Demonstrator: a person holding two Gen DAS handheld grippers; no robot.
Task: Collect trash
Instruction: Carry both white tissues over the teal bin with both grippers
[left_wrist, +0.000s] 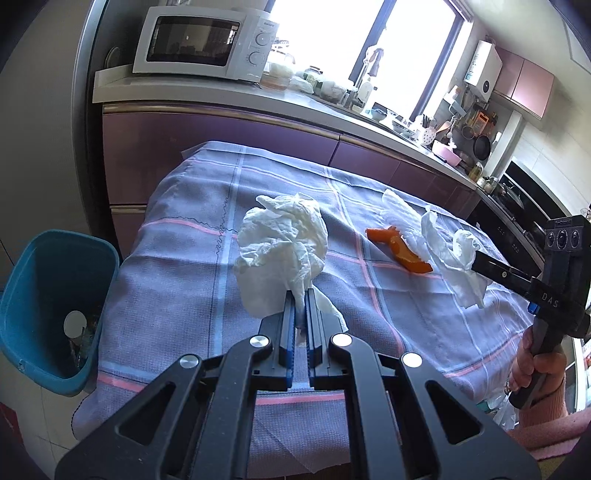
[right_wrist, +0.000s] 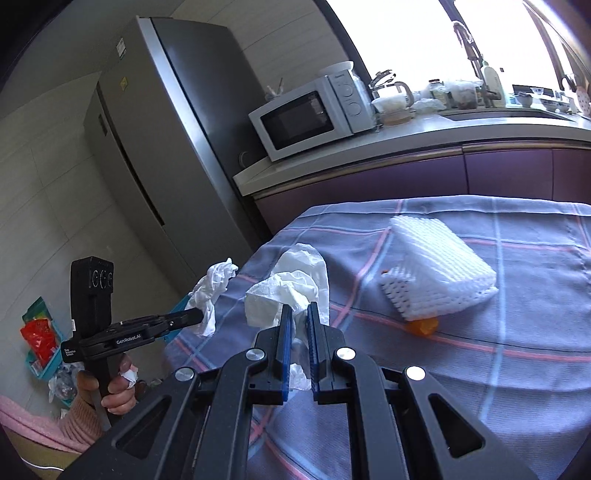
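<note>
Teal plastic, the waste bin (left_wrist: 48, 306) stands on the floor at the far left, just beside the corner of the cloth-covered counter (left_wrist: 192, 236), whose lilac plaid cloth hangs over the edge. Right of the bin, the left gripper (left_wrist: 300, 295) is clamped on a large crumpled white paper towel (left_wrist: 284, 240), which bulges above the nearly closed blue fingers (left_wrist: 290, 314). Farther right on the cloth lies a curved piece of orange peel (left_wrist: 400, 251), partly under a white foam fruit net (right_wrist: 436, 269) that shows plainly from the right wrist view. Beside the peel, the right gripper (left_wrist: 474, 264) pinches a second crumpled white tissue (left_wrist: 454, 262) at its tip, its jaws drawn together on the paper; whether the wad is off the cloth is hard to tell. A hand (left_wrist: 535, 365) in a pink knitted sleeve (left_wrist: 546, 410) grips that tool's black handle at the right edge. Behind it all, a white microwave oven (left_wrist: 203, 40) sits on the pale kitchen worktop (left_wrist: 221, 96) over purple cabinet fronts, under a bright window, and a grey fridge (right_wrist: 166, 129) stands to the left of it.
</note>
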